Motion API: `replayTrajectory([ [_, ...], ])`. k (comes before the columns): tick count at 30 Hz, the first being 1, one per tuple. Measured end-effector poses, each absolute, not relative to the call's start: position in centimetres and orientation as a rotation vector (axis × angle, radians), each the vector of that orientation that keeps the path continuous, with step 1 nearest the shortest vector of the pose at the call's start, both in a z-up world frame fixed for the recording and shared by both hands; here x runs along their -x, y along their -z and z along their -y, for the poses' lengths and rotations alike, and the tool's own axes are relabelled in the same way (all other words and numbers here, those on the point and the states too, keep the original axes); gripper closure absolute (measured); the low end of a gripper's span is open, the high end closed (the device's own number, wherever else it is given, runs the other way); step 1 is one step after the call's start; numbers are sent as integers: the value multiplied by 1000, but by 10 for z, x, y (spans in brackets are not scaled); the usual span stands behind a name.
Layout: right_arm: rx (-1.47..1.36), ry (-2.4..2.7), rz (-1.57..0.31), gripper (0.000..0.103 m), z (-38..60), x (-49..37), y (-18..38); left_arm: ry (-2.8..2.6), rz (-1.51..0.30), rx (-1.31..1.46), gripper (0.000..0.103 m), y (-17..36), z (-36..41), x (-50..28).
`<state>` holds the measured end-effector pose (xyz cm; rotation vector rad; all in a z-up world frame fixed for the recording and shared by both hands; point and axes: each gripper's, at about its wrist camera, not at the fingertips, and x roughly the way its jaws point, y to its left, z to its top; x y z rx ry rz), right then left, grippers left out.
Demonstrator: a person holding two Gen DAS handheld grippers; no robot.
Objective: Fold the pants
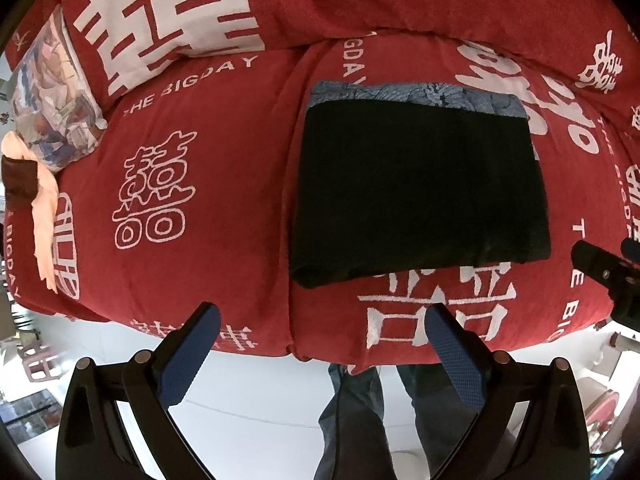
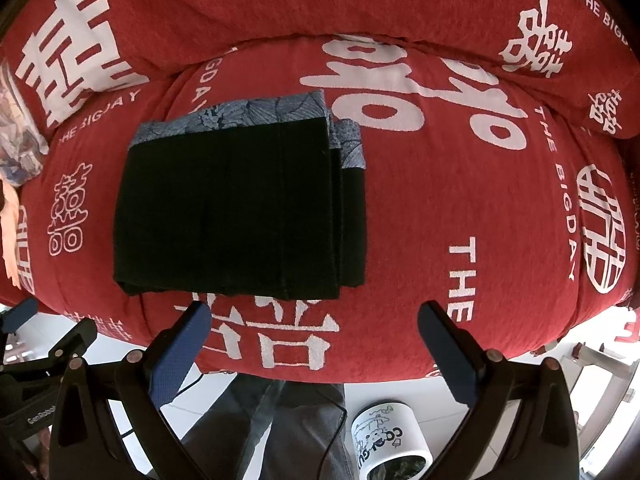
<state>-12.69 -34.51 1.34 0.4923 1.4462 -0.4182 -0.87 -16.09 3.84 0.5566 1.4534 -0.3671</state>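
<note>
The black pants (image 1: pixel 416 192) lie folded into a neat rectangle on the red bedspread (image 1: pixel 224 184), on top of a folded blue patterned garment (image 1: pixel 416 96) whose edge shows at the far side. They also show in the right wrist view (image 2: pixel 240 208), with the blue garment (image 2: pixel 256 110) under them. My left gripper (image 1: pixel 324 320) is open and empty, held over the bed's near edge short of the pants. My right gripper (image 2: pixel 316 320) is open and empty, just short of the pants' near edge. The right gripper's tip shows in the left wrist view (image 1: pixel 600 268).
A patterned pillow (image 1: pixel 52 108) and a peach cloth (image 1: pixel 44 216) lie at the bed's left. A red pillow (image 1: pixel 168 20) lies at the back. A white bin (image 2: pixel 392 440) stands on the floor by the person's legs (image 2: pixel 280 432).
</note>
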Motion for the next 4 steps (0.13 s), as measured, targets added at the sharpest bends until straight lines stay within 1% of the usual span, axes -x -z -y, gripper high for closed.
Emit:
replayTrajectory([
  [4, -489, 414, -1452, 0, 344, 126, -12, 389, -1442, -522, 1, -42, 159, 8],
])
